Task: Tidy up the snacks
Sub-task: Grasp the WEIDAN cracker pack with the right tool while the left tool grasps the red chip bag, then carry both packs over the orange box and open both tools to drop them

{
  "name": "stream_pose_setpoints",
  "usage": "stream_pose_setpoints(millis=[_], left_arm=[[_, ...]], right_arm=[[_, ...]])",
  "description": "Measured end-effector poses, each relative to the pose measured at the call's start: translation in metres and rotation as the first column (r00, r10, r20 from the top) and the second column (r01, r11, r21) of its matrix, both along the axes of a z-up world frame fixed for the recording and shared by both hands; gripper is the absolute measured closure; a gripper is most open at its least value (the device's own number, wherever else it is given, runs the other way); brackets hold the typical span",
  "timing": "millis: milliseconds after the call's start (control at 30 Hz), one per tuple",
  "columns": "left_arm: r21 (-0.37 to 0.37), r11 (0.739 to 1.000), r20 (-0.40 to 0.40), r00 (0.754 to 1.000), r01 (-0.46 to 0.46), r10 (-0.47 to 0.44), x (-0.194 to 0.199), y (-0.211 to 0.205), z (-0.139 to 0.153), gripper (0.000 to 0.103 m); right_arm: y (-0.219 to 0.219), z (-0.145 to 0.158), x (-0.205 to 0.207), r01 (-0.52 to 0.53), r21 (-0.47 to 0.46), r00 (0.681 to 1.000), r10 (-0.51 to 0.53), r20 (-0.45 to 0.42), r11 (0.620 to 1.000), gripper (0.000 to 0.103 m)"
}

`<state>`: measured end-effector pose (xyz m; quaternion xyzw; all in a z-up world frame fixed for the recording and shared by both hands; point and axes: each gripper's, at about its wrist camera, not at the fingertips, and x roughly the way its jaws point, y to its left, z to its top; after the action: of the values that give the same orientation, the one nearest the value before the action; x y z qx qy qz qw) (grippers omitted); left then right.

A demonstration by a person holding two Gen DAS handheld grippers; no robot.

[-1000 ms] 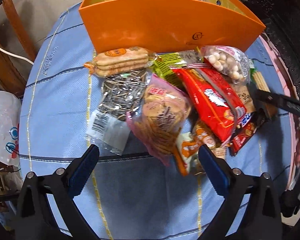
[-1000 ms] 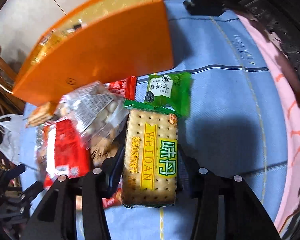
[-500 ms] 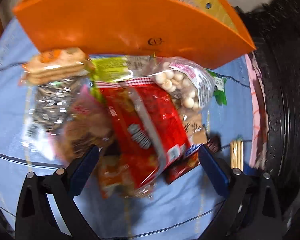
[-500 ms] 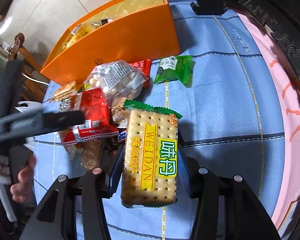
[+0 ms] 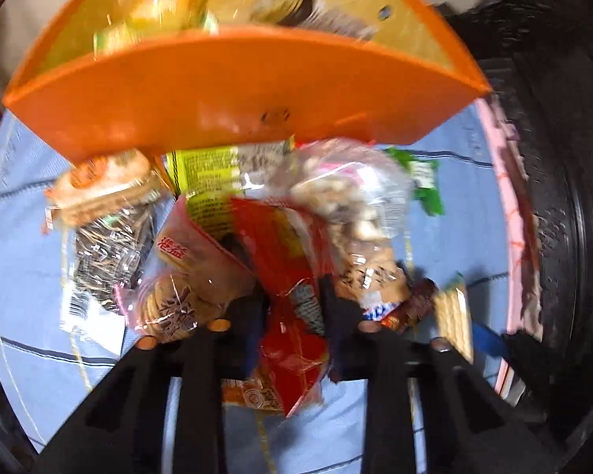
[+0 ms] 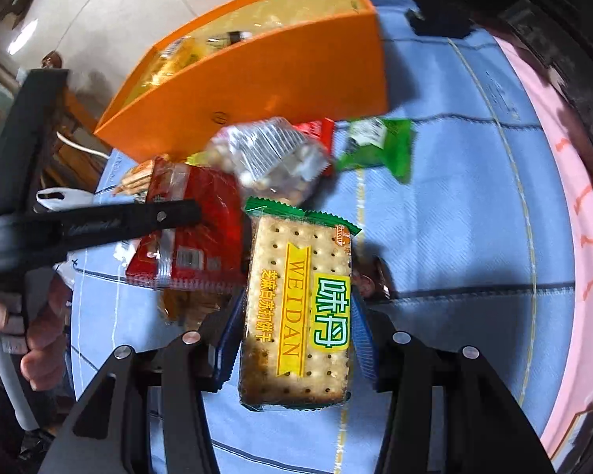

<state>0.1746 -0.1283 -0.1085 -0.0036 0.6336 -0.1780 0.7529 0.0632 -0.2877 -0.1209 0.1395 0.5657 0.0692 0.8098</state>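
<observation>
My left gripper (image 5: pixel 292 308) is shut on a red snack bag (image 5: pixel 288 260) in the snack pile; it also shows in the right wrist view (image 6: pixel 193 229), with the left gripper's black finger across it. My right gripper (image 6: pixel 296 324) is shut on a WEIDAN cracker pack (image 6: pixel 296 308) and holds it above the blue cloth. The orange box (image 5: pixel 225 91) stands behind the pile with several snacks inside, and shows in the right wrist view (image 6: pixel 265 75). A clear bag of round nuts (image 5: pixel 355 193) lies right of the red bag.
A pink biscuit bag (image 5: pixel 186 276), a sunflower seed bag (image 5: pixel 106 252), a cracker stack (image 5: pixel 102 185) and a yellow-green pack (image 5: pixel 213 173) lie left of the red bag. A green packet (image 6: pixel 379 146) lies apart on the blue tablecloth (image 6: pixel 454 205). A dark carved chair (image 5: pixel 553 197) stands at right.
My left gripper moved in over the pile and closed on the red bag. My right gripper kept the cracker pack and lifted slightly.
</observation>
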Motion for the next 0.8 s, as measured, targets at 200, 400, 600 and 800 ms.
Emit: stream_pose_setpoints(millis=[200, 400, 600, 800], left_arm=[[-0.057, 0.998, 0.058, 0.998, -0.034, 0.037, -0.023, 0.038, 0.033, 0.081], [-0.057, 0.996, 0.103, 0.992, -0.062, 0.067, -0.035, 0.068, 0.056, 0.081], [-0.071, 0.996, 0.198, 0.978, -0.053, 0.066, -0.032, 0.082, 0.096, 0.081], [-0.070, 0.997, 0.327, 0.943, -0.036, 0.057, -0.011, 0.080, 0.143, 0.081]], right_arm=[[0.006, 0.019, -0.002, -0.037, 0.000, 0.998, 0.037, 0.046, 0.999, 0.053], [0.016, 0.035, -0.003, -0.063, -0.007, 0.995, 0.063, 0.083, 0.998, 0.053], [0.025, 0.062, 0.007, -0.081, -0.041, 0.985, 0.086, 0.151, 0.996, 0.053], [0.017, 0.105, 0.041, -0.059, -0.070, 0.959, 0.076, 0.275, 0.996, 0.053]])
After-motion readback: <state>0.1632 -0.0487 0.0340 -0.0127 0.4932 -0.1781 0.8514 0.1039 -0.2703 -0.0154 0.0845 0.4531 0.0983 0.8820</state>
